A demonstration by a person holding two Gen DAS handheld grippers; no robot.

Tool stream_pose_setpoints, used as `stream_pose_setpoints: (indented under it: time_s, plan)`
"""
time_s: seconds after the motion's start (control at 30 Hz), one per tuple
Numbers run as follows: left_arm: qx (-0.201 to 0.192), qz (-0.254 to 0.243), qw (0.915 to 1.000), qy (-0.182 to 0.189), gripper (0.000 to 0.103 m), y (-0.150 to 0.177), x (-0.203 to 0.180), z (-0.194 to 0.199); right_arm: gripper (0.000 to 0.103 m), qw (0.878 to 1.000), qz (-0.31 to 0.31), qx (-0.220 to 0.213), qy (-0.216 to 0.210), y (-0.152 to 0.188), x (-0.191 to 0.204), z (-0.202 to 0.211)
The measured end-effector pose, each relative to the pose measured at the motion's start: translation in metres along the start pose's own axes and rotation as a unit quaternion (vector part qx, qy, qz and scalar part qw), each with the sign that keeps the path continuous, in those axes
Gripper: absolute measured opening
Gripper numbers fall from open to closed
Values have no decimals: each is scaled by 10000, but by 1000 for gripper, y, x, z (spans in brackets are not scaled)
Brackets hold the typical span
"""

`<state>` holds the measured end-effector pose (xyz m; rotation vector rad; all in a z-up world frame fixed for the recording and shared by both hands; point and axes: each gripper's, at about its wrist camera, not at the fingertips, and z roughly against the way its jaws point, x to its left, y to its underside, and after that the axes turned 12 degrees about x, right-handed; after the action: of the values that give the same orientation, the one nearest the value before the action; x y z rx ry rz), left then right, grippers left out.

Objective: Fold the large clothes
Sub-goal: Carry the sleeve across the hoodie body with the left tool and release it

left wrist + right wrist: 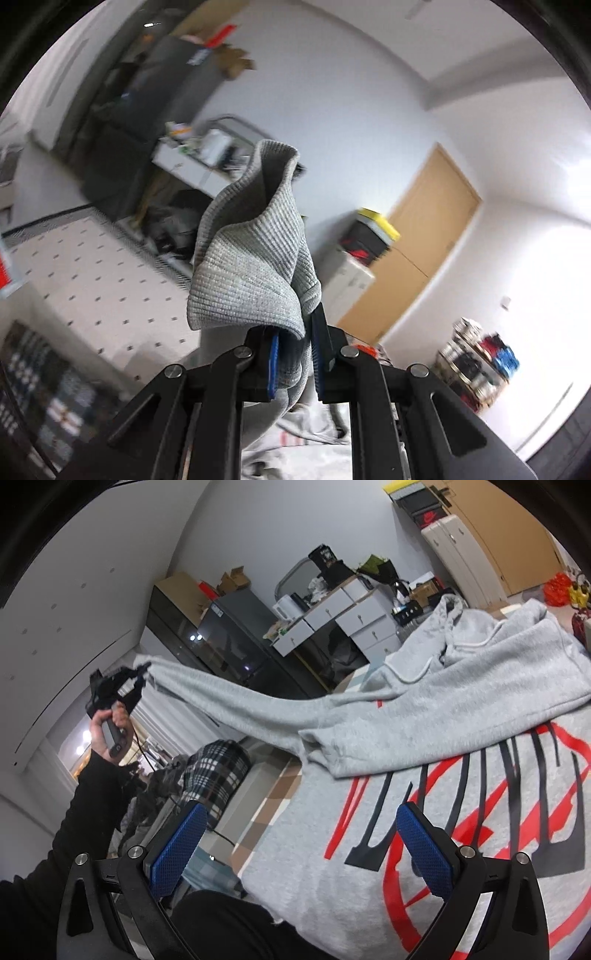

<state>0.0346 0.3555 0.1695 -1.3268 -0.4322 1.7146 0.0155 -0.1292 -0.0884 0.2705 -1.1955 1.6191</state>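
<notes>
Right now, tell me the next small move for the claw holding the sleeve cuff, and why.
Probably carry the left claw across over the hoodie: it pinches the cuff, the sleeve is stretched out sideways, and the other sleeve already lies folded across the chest.

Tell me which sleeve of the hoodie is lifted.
The sleeve pinched at its cuff by the left gripper; the other sleeve lies folded across the chest.

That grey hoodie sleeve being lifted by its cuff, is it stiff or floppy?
Probably floppy: the sleeve sags between the left gripper and the hoodie. The ribbed cuff curls over, so likely soft. It seems unlikely to slip from the shut pads.
</notes>
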Motion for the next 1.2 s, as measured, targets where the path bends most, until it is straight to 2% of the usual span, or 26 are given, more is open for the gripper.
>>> stream_pose_setpoints:
  time_s: [0.2,0.4,0.5,0.6,0.7,0.73,0.8,0.83,0.93,0.97,1.0,1.1,1.17,1.2]
  plan:
    - [369,-830,9946,506,9,12,-61,-29,103,9994,-84,-295,149,-6,-7,18]
    - [1083,-1408,9795,947,9,45,-111,-76,103,9939,-480,-664,737,-11,-30,40]
    - [1656,-1907,9610,1126,9,82,-142,-110,103,9873,-815,-845,1069,-14,-47,54]
    - [2321,-2379,9351,1231,9,127,-164,-144,103,9726,-1450,-1088,1453,-16,-76,73]
    - [3021,-2695,9055,1273,9,184,-172,-180,103,9622,-1956,-1345,1337,-15,-105,96]
    - [3289,-2756,8944,1263,9,202,-171,-191,103,9577,-2067,-1441,1388,-14,-112,104]
    - [3660,-2794,8789,1249,9,238,-164,-208,103,9501,-2191,-1552,1590,-12,-123,116]
    - [3927,-2770,8681,1239,9,261,-155,-220,103,9448,-2250,-1572,1788,-11,-129,122]
    - [4397,-2496,8547,1179,9,305,-137,-245,103,9347,-2472,-1575,2010,-9,-143,129]
    - [4526,-2396,8521,1081,9,317,-126,-252,103,9331,-2539,-1571,2006,-9,-146,129]
    - [4556,-2293,8544,997,9,327,-115,-256,103,9315,-2610,-1593,1970,-8,-149,130]
    - [4547,-2051,8599,1085,10,332,-105,-256,103,9320,-2609,-1662,1888,-5,-149,135]
    - [4543,-1913,8624,1149,23,327,-102,-252,103,9327,-2560,-1627,1951,-6,-149,134]
    - [4490,-1900,8642,1242,41,323,-103,-244,103,9332,-2544,-1570,1993,-7,-150,133]
